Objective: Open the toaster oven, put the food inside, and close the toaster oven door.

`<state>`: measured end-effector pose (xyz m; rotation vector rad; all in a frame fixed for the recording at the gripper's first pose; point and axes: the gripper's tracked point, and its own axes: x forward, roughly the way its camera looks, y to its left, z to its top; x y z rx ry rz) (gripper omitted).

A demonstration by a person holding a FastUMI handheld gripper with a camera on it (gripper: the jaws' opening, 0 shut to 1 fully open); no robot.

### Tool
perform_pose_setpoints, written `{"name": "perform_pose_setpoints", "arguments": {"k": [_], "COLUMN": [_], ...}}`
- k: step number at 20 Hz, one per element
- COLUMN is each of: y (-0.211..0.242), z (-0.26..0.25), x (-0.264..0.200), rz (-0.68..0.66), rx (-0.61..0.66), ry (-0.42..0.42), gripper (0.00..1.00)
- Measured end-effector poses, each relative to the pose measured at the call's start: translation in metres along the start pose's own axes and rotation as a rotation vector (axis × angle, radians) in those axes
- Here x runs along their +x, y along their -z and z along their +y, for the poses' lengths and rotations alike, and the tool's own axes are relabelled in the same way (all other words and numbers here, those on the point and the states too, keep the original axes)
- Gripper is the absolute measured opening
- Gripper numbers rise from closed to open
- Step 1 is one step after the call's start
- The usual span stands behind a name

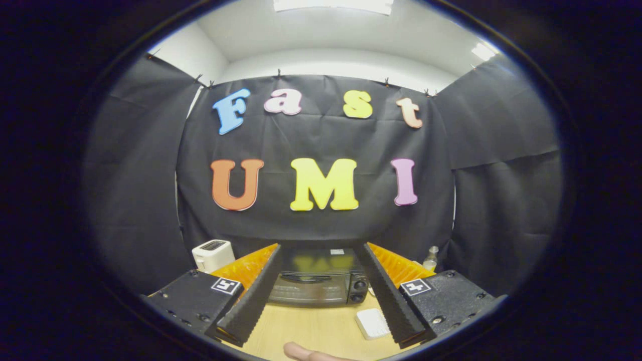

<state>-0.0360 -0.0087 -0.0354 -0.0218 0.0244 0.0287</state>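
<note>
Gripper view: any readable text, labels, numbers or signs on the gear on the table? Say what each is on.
Nothing can be read off the gear.
Toaster oven: the pale sticker on its top is too small to read.
Knobs: any markings around them are blurred.
Gripper, open and empty, with the oven beyond its fingers: two square markers carry patterns, not words.

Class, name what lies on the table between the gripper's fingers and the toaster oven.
Bare table lies between the open gripper and the toaster oven, seen in the gripper view.
</note>
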Motion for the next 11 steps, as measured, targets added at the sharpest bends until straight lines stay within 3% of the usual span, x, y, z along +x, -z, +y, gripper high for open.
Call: {"name": "perform_pose_setpoints", "arguments": {"k": [6,11], "y": [-0.032,-0.031], "z": [-0.041,-0.07], "x": [-0.056,-0.096], "rz": [-0.021,-0.035], "rx": [0.07,0.056], "ry": [-0.027,-0.052], "gripper": [1.0,1.0]}}
